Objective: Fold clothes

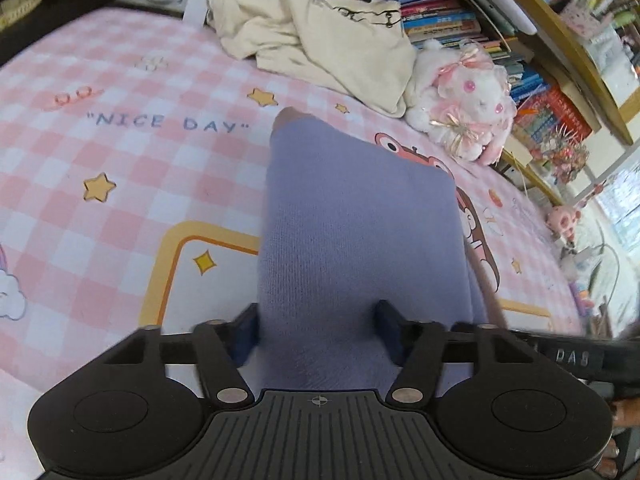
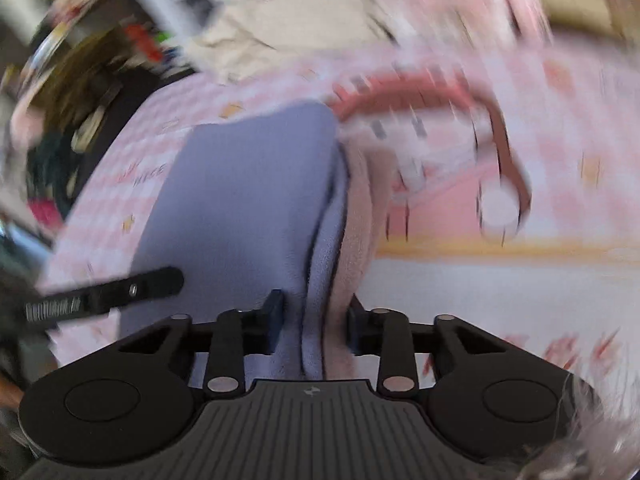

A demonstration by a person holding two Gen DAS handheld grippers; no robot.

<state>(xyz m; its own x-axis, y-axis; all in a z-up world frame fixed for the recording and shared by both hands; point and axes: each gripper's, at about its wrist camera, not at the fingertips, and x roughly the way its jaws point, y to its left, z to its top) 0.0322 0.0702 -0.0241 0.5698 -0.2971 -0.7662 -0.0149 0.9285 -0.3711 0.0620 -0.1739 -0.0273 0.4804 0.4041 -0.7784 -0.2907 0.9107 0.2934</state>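
Left wrist: lavender garment (image 1: 360, 220) between jaws.

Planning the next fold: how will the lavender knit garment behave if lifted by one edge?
The lavender knit garment will probably flop: it drapes limply between the left gripper fingers. Its pinkish fleecy lining suggests some bulk. The fuzzy knit likely grips rather than slips.

Your left gripper (image 1: 316, 330) is matte black: two round housings flank a ribbed centre plate marked with a small crosshair. Silver rivets pin the angled linkage bars, and the pads (image 1: 245, 334) are dark blue. Your right gripper (image 2: 314, 322) matches it, with the same ribbed plate, rivets and blue pads (image 2: 274, 318).
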